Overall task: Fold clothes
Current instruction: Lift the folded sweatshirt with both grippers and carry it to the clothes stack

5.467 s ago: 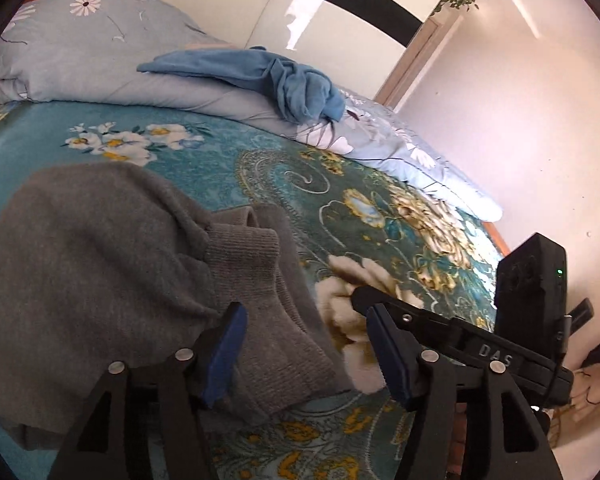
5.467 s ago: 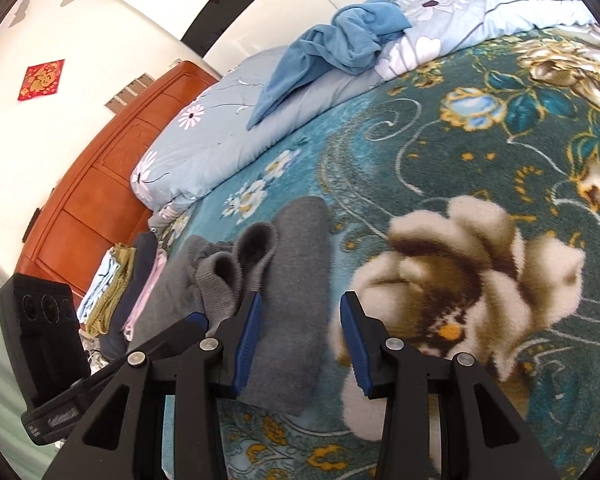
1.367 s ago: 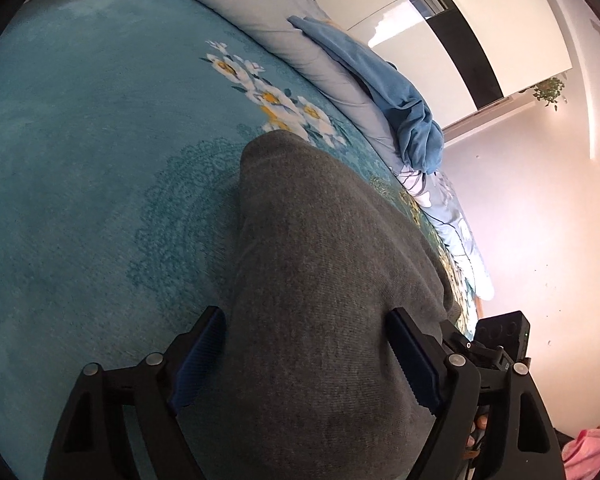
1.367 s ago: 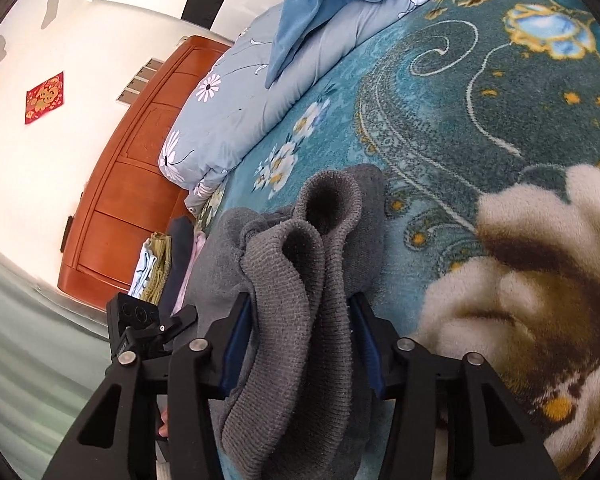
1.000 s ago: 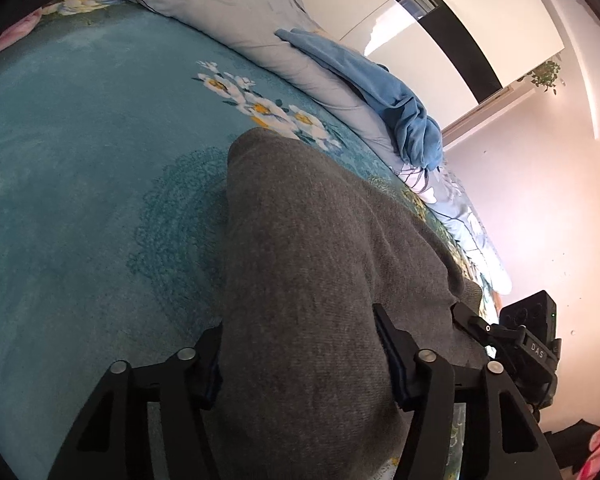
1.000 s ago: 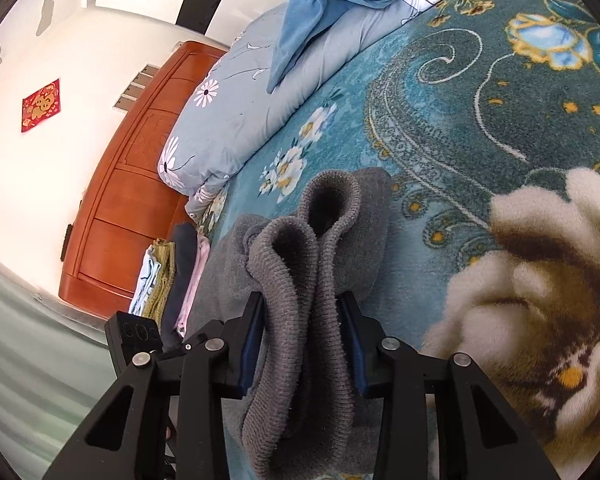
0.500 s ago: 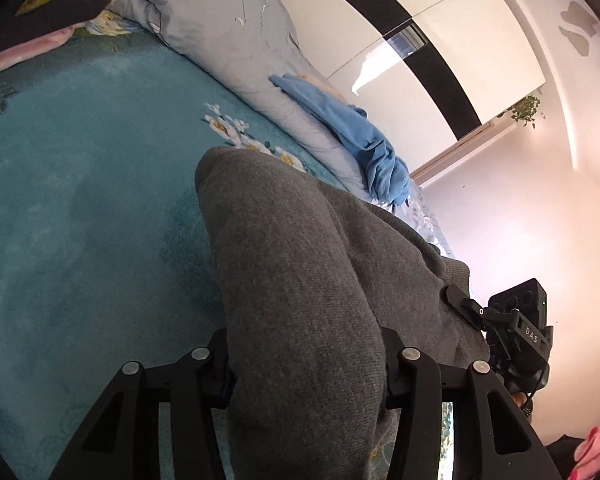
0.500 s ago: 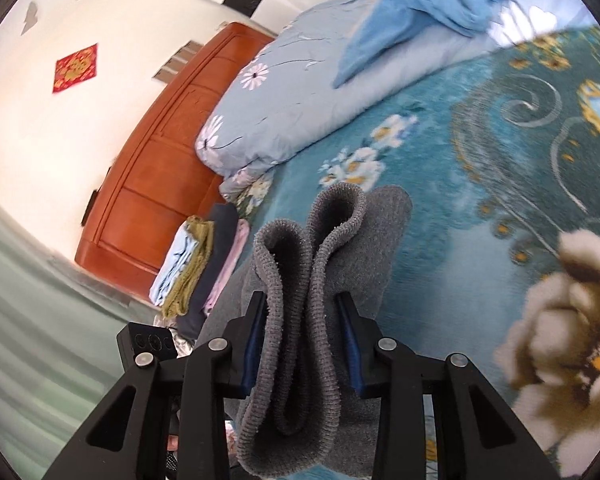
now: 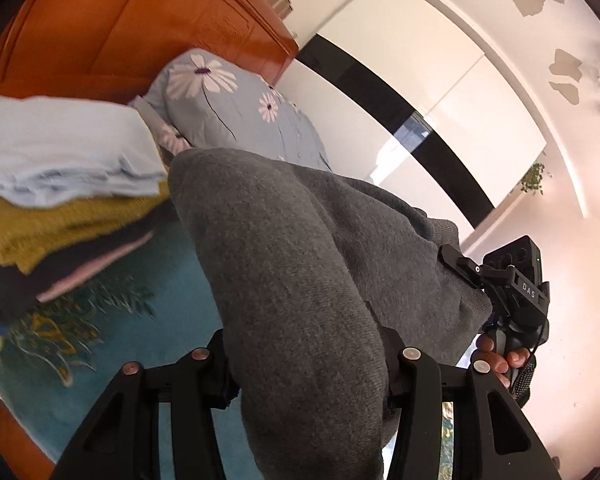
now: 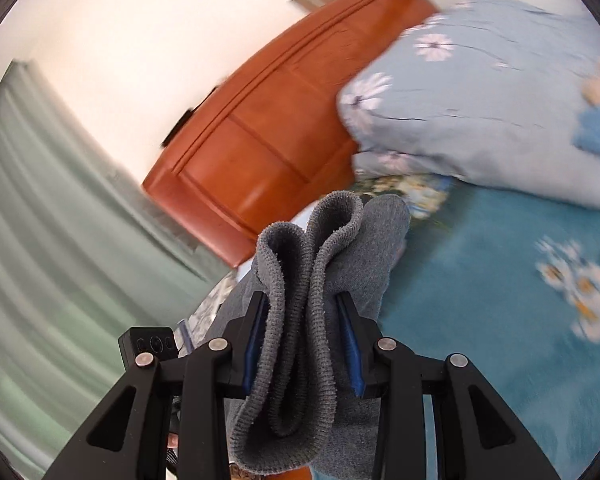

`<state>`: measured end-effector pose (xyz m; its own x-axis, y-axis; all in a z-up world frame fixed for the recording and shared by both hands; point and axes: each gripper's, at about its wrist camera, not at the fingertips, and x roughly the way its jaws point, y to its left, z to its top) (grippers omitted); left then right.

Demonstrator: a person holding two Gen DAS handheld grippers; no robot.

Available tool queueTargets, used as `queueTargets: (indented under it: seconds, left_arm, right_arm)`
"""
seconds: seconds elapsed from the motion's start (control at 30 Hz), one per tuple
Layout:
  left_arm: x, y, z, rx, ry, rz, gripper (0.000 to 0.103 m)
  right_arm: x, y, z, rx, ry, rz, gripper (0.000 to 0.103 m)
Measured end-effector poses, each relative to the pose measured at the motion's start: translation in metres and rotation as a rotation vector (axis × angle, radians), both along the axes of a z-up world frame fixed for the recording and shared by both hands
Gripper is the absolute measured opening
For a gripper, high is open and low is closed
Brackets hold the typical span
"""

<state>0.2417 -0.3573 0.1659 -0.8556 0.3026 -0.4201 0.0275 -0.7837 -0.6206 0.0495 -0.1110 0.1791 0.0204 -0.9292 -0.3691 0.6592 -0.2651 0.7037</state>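
The bed (image 9: 100,380) has a pile of folded clothes (image 9: 60,184) near its headboard. The folded grey sweater (image 9: 292,280) is up in the air, squeezed tight by the left gripper (image 9: 308,364) and right gripper (image 10: 300,344). I think it goes on the pile next, set down flat.

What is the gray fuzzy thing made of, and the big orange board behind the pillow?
The gray sweater looks like soft knitted wool or acrylic: ribbed rows show along its edge. The headboard looks like varnished wood, smooth and shiny with light reflecting off it.
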Motion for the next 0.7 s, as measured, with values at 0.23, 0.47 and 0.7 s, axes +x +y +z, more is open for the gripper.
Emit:
queueTargets:
  seconds: [0.23,0.47,0.7]
  left_arm:
    - [0.008,-0.112,0.044,-0.100,0.025,0.207,0.053]
    - [-0.002,-0.195,0.024,-0.136,-0.005,0.353,0.053]
    - [-0.015,-0.242,-0.043,-0.024,-0.067,0.393,0.053]
  right_arm:
    - [-0.027,-0.161,0.029,-0.001,0.007,0.198,0.036]
    - [-0.051,-0.255,-0.001,0.031,-0.010,0.275,0.036]
    - [-0.072,-0.314,-0.046,0.085,-0.020,0.295,0.036]
